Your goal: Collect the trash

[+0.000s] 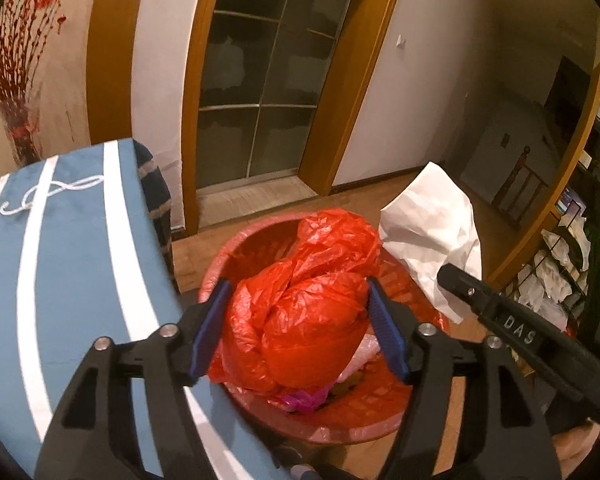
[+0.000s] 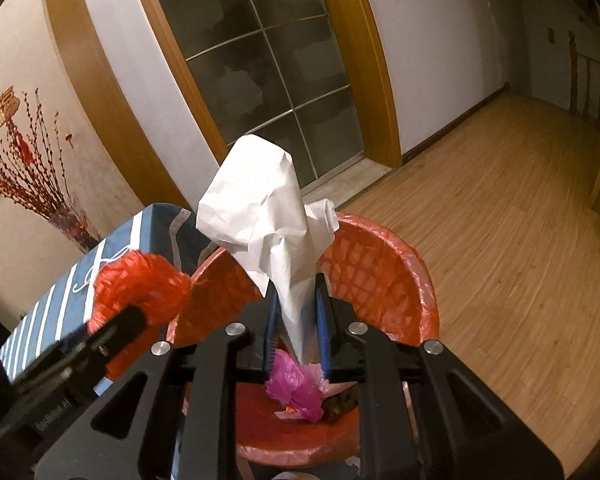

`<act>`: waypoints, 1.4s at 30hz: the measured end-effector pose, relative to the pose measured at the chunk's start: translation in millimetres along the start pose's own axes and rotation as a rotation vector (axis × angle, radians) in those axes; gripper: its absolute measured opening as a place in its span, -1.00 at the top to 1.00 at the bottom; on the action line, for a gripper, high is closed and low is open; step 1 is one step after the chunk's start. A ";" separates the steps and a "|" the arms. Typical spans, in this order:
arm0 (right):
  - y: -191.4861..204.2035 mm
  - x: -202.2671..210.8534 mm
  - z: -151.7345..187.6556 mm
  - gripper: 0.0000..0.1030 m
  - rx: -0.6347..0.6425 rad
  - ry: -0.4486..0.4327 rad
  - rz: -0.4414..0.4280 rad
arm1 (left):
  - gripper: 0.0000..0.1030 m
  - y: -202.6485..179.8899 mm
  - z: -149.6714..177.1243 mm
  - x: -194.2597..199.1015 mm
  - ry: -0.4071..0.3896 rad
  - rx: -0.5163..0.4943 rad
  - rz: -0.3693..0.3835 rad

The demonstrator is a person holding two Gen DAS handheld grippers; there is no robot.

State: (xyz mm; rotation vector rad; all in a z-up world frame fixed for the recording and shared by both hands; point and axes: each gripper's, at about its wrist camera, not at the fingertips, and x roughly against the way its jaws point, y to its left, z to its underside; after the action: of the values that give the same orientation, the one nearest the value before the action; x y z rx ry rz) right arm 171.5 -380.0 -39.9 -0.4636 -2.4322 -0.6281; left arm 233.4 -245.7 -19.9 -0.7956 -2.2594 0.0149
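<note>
A pink trash bin [image 1: 256,248] lined with red plastic stands on the floor; it also shows in the right wrist view [image 2: 380,264]. My left gripper [image 1: 300,308] is shut on a crumpled red plastic bag [image 1: 312,312] and holds it over the bin's opening. My right gripper [image 2: 296,312] is shut on a crumpled white paper [image 2: 260,216] and holds it above the bin; the paper also shows in the left wrist view [image 1: 432,236]. Pink and other trash [image 2: 296,388] lies inside the bin.
A blue box with white stripes [image 1: 60,248] stands directly left of the bin. A glass door with a wooden frame [image 1: 268,80] is behind. A wire rack with white items [image 1: 560,264] stands at the right. Wooden floor [image 2: 500,220] stretches to the right.
</note>
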 end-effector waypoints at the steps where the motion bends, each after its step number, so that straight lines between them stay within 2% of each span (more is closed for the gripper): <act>1: -2.1 -2.7 -0.6 0.53 -0.004 0.006 0.000 | -0.37 1.4 1.0 -4.5 0.009 0.004 -0.001; 9: -13.9 -5.8 3.2 0.20 -0.032 0.033 0.013 | -0.47 18.5 9.1 -21.0 0.055 0.015 -0.027; 12: -14.2 0.5 4.6 -0.04 -0.024 0.026 0.029 | -0.47 25.7 12.0 -17.1 0.057 0.021 -0.044; 14: -12.3 7.4 4.6 -0.27 -0.013 0.011 0.038 | -0.53 30.1 14.2 -8.3 0.046 0.017 -0.060; 15: -10.6 13.3 5.2 -0.34 0.001 -0.005 0.047 | -0.55 31.8 15.2 -2.6 0.036 0.013 -0.070; 17: -5.8 26.6 7.3 -0.65 0.038 -0.041 0.074 | -0.63 35.3 19.2 15.5 0.004 0.003 -0.093; 20: 6.4 53.2 13.9 -0.89 0.130 -0.124 0.154 | -0.80 41.0 26.1 48.4 -0.052 -0.008 -0.138; 23: 21.6 75.7 23.5 -0.95 0.212 -0.185 0.214 | -0.91 46.6 35.8 81.3 -0.103 -0.004 -0.188; 29: 43.8 110.7 47.3 -0.95 0.283 -0.257 0.254 | -0.91 50.0 63.1 142.4 -0.193 -0.008 -0.294; 34: 62.0 135.7 70.9 -0.95 0.323 -0.307 0.233 | -0.91 49.5 89.3 180.7 -0.230 0.010 -0.348; 42: 72.4 155.7 93.1 -0.95 0.345 -0.293 0.164 | -0.91 46.4 119.4 219.0 -0.275 0.027 -0.419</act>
State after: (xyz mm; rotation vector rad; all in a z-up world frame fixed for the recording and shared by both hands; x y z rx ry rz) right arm 42.6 -242.6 11.5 -0.6365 -2.6680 -0.0679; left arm 62.7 -62.5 21.0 -0.3063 -2.6408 -0.0446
